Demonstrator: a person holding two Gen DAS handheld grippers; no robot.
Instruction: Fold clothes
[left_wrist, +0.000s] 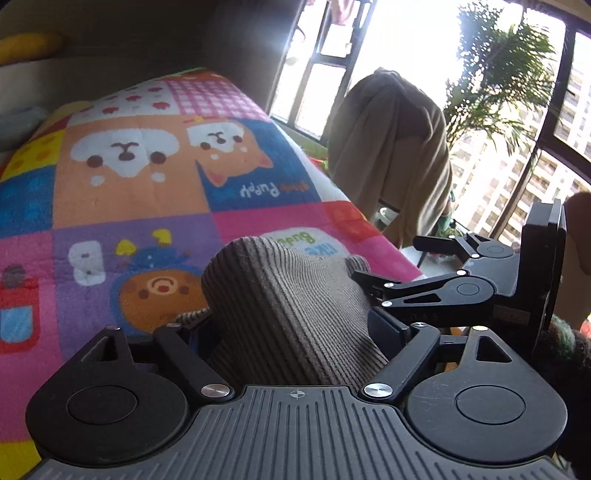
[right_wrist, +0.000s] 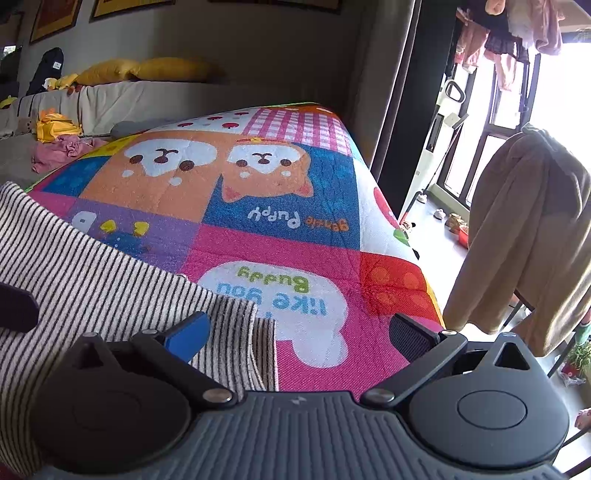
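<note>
A striped brown-and-white garment (right_wrist: 96, 280) lies on a colourful cartoon blanket (right_wrist: 280, 206) that covers the bed. In the left wrist view the garment (left_wrist: 280, 306) bunches up between my left gripper's (left_wrist: 291, 328) spread fingers, filling the gap. My right gripper (right_wrist: 299, 332) is open at the garment's right edge, its blue-padded left finger (right_wrist: 186, 338) over the fabric and its right finger (right_wrist: 410, 338) over bare blanket. The right gripper also shows in the left wrist view (left_wrist: 391, 258), just right of the garment.
A brown coat (right_wrist: 528, 243) hangs over a chair to the right of the bed. Windows and a palm plant (left_wrist: 506, 85) are beyond it. A sofa with yellow cushions (right_wrist: 147, 70) and loose clothes (right_wrist: 62, 147) stands behind the bed.
</note>
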